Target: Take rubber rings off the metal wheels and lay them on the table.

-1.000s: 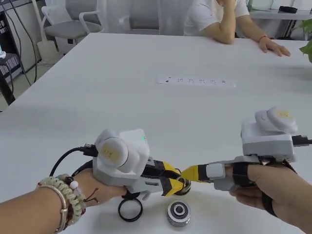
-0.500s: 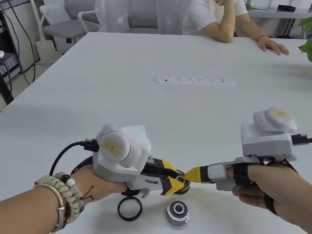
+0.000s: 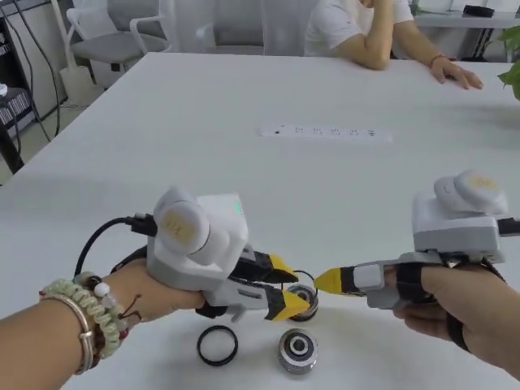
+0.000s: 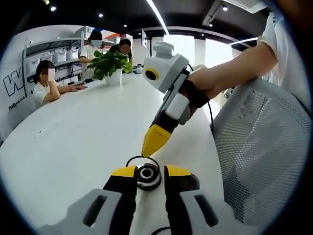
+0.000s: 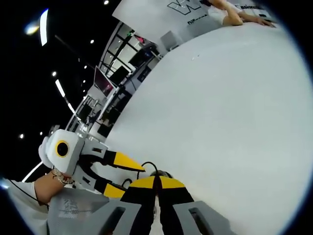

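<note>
A metal wheel (image 3: 303, 300) rests on the white table (image 3: 244, 179), and my left gripper (image 3: 297, 289) grips it between its yellow jaws. The left gripper view has the wheel (image 4: 148, 176) between the two tips. A thin black rubber ring (image 4: 141, 158) loops up off the wheel's far side. My right gripper (image 3: 318, 282) is shut, its yellow tip (image 4: 146, 152) pinching that ring. A loose black ring (image 3: 218, 345) lies flat in front of the left gripper. Beside it sits a second wheel (image 3: 297, 353).
A white power strip (image 3: 325, 134) lies mid-table. A person leans on the far edge with a hand (image 3: 455, 73) on the top. A chair (image 3: 114, 41) stands at the far left and a potted plant (image 4: 110, 63) sits farther along the table.
My right gripper has drawn back to the right, away from the wheel. The left gripper has stayed on the wheel.
</note>
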Motion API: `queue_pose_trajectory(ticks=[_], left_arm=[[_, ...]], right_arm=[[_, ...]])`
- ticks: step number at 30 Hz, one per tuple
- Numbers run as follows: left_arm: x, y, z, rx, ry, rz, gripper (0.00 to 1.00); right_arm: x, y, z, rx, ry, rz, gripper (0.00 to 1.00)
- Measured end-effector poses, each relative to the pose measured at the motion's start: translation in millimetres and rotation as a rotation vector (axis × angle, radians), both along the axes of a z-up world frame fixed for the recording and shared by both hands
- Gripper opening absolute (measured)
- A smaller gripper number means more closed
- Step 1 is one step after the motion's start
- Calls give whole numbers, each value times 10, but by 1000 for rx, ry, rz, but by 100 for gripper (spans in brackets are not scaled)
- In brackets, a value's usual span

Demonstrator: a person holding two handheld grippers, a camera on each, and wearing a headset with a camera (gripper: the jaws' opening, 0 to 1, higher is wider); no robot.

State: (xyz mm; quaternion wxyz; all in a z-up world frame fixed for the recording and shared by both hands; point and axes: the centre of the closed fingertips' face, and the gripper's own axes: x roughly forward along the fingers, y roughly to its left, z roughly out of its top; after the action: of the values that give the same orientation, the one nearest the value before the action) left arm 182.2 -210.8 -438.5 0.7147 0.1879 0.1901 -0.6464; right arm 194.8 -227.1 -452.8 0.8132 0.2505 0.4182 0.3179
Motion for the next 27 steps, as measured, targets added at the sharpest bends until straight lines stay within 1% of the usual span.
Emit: queue_pose_trajectory(ticks=[2,6,8,10,12,15,17,20,21,24,27], left_arm=[[-1,13,57,-8,5,-2,21],[4,39,192,-24,-6,-13,27],[8,56,260,-28,6,-12,29],[3,66,337,-43,12,-14,32],[7,72,394,-56,6,-13,34],[-2,81,419,-56,12,-14,36],[-26,96,430,-48,14,-23,37],[-73,118,471,-41,26,-41,41],[-91,130,484,-35,32,-48,45],[-89,170,572,-33,7,-56,50],[-61,240,729,-49,-9,-43,52]], right_arm=[[-4,-6,28,3,-5,-9,0],[6,-28,82,12,-16,-25,0],[16,-38,112,18,-22,-32,0],[24,-45,141,24,-27,-38,0],[32,-50,168,31,-33,-44,0],[36,-55,193,36,-37,-48,0],[40,-64,212,35,-43,-51,0],[47,-79,253,39,-53,-53,0],[50,-82,264,41,-55,-54,0],[61,-89,294,47,-63,-58,0],[69,-96,320,44,-73,-56,0]])
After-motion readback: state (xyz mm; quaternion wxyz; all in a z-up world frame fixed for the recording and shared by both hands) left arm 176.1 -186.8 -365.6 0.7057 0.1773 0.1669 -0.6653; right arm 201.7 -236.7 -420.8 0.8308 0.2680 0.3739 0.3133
